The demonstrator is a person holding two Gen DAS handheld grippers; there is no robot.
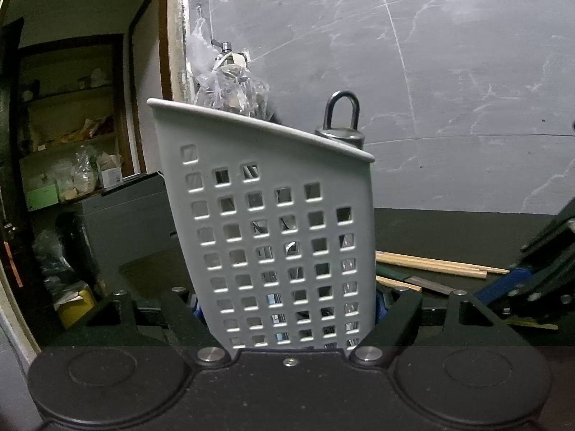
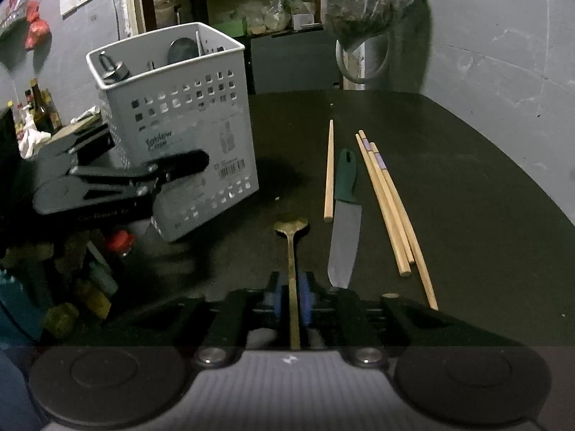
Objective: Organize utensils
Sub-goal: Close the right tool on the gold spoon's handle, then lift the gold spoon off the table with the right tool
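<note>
- The right gripper (image 2: 291, 296) is pressed together on the handle of a brass-coloured spoon (image 2: 291, 248), blue pads on either side of it; the spoon points forward with its bowl over the dark table (image 2: 467, 165).
- The left gripper (image 1: 287, 305) pinches the lower part of a white perforated utensil caddy (image 1: 266, 215), its fingers against both side walls. In the right wrist view the same gripper (image 2: 154, 183) holds the caddy (image 2: 172, 115) tilted, with its base corner on the table.
- Inside the caddy stand metal utensils; a looped metal handle end (image 1: 341, 115) sticks up above the rim.
- To the right of the spoon lies a knife (image 2: 345, 215) with a green handle, its blade pointing toward the camera.
- A single wooden chopstick (image 2: 329, 172) lies just left of the knife, apart from it. Three more chopsticks (image 2: 388, 204) lie together just right of the knife, two of them with pale purple bands near their far ends.
- A clear plastic bag (image 2: 363, 0) of dark contents hangs at the wall corner beyond the table.
- At the far left stand sauce bottles (image 2: 39, 107), and red bags (image 2: 36, 28) hang on the grey wall.
- The caddy's front carries a printed word that reads roughly "Yaolew", blurred, and a barcode sticker (image 2: 230, 168) lower down; the smaller print cannot be read.
- Open shelves (image 1: 72, 125) with packets stand behind the caddy in the left wrist view.
</note>
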